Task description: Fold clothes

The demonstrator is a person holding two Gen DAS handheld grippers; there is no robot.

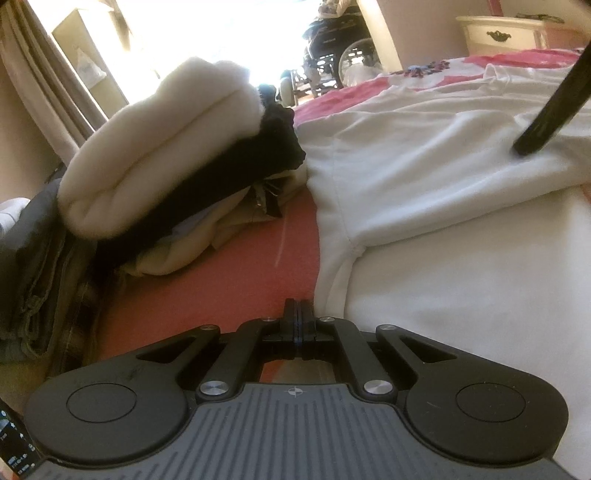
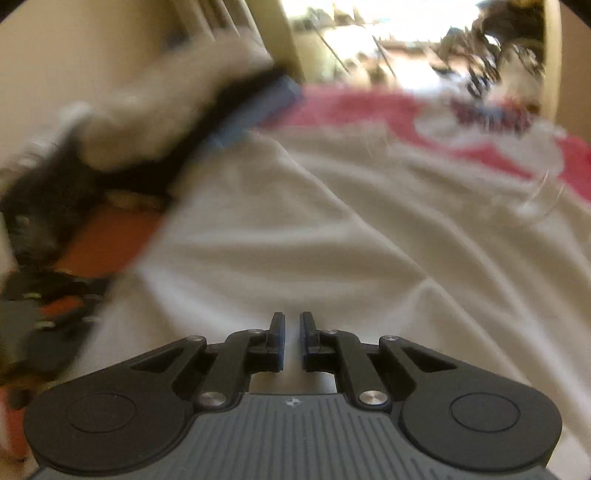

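A white garment (image 1: 424,155) lies spread and wrinkled across the red bedcover (image 1: 236,266). My left gripper (image 1: 297,308) is shut, low over the red cover, just left of the garment's hemmed edge; I see nothing between its fingers. In the blurred right wrist view, my right gripper (image 2: 291,325) hovers over the white garment (image 2: 295,229) with a narrow gap between its fingers and nothing in it. A thin black bar (image 1: 550,107) slants over the garment at the upper right.
A stack of folded clothes (image 1: 166,158), cream fleece over black and beige pieces, sits left of the garment. Grey folded items (image 1: 33,266) lie further left. A cream nightstand (image 1: 498,35) and a wheelchair (image 1: 340,40) stand beyond the bed.
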